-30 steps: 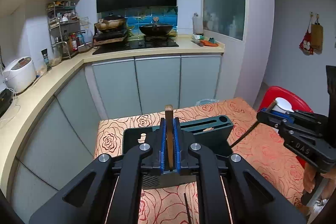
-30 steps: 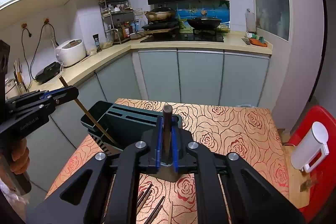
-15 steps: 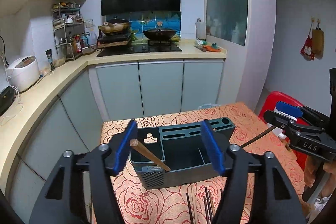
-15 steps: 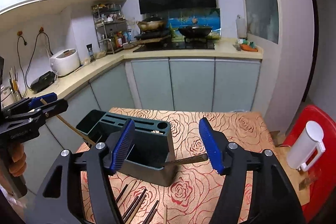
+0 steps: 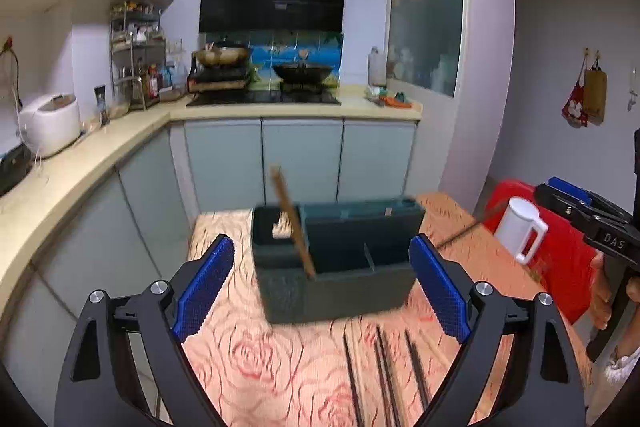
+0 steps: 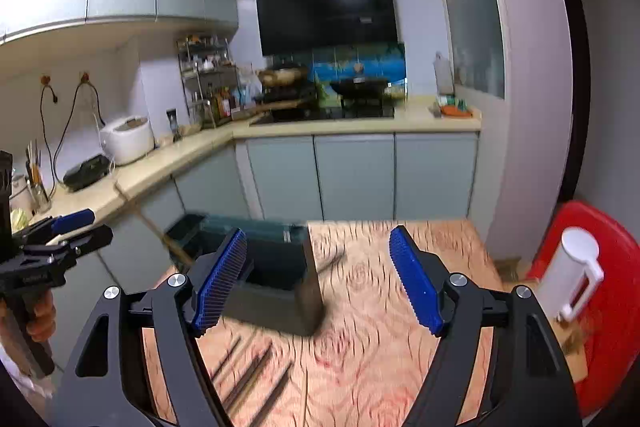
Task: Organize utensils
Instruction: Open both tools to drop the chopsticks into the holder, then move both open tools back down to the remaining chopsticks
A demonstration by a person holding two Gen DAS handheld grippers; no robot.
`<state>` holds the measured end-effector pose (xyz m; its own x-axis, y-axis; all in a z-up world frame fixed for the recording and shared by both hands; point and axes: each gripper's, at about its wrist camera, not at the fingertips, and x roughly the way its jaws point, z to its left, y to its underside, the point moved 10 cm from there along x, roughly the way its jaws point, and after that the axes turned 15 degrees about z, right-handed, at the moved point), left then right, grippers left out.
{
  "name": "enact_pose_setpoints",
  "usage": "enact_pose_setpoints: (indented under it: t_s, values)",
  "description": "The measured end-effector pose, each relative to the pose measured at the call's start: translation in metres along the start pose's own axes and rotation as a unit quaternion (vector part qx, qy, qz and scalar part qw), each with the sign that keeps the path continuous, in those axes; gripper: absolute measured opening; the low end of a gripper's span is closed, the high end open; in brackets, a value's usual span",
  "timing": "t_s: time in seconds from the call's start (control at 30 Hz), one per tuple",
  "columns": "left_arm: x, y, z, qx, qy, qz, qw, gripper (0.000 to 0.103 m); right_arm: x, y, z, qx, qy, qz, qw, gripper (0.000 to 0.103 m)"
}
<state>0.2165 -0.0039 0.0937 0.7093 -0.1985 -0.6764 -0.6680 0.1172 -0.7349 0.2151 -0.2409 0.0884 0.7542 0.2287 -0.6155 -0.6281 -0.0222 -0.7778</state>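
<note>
I'm partway through sorting the utensils, by my reading. One brown chopstick already stands tilted in the dark green utensil holder, its lower end down in a front compartment and its upper end leaning away toward the cabinets. A second, darker chopstick looks to angle out past the holder's right side, though blur keeps me from telling whether its tip sits inside or just beside the wall. Several more dark chopsticks lie loose on the desk in front of the holder, so the bulk of the job is left.

My left hand-held gripper is released and its jaws are opening; nothing is between the blue pads, and the holder shows through the gap, a little beyond the fingertips. The standing chopstick is apart from both pads, nearer the left one. The loose chopsticks lie below and to the right of the gap's middle, close to the right finger.

My right hand-held gripper is likewise released with jaws opening and nothing between them. From its camera the utensil holder sits behind the left pad and into the gap, and the loose chopsticks lie on the desk low and left, near that left finger. A white jug stands well off to the right
</note>
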Motion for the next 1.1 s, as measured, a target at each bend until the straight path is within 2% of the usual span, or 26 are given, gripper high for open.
enact_pose_setpoints:
  t_s: [0.33, 0.57, 0.8, 0.93, 1.1]
  values:
    - [0.035, 0.12, 0.017, -0.008, -0.018, 0.081, 0.9965, 0.086, 0.019, 0.118, -0.004, -0.017, 0.029, 0.072, 0.997, 0.072]
    - [0.048, 0.182, 0.012, -0.009, -0.014, 0.118, 0.9928, 0.086, 0.027, 0.179, 0.002, -0.026, 0.032, 0.115, 0.993, 0.072]
    - [0.046, 0.221, -0.001, 0.009, -0.007, 0.139, 0.9903, 0.086, 0.02, 0.212, 0.012, -0.028, 0.024, 0.125, 0.991, 0.072]
    - [0.046, 0.245, -0.015, 0.027, 0.007, 0.155, 0.9875, 0.086, 0.022, 0.219, 0.015, -0.031, 0.018, 0.131, 0.991, 0.072]
    - [0.05, 0.259, -0.029, 0.052, 0.011, 0.166, 0.9847, 0.086, 0.025, 0.225, 0.018, -0.036, 0.022, 0.138, 0.99, 0.072]
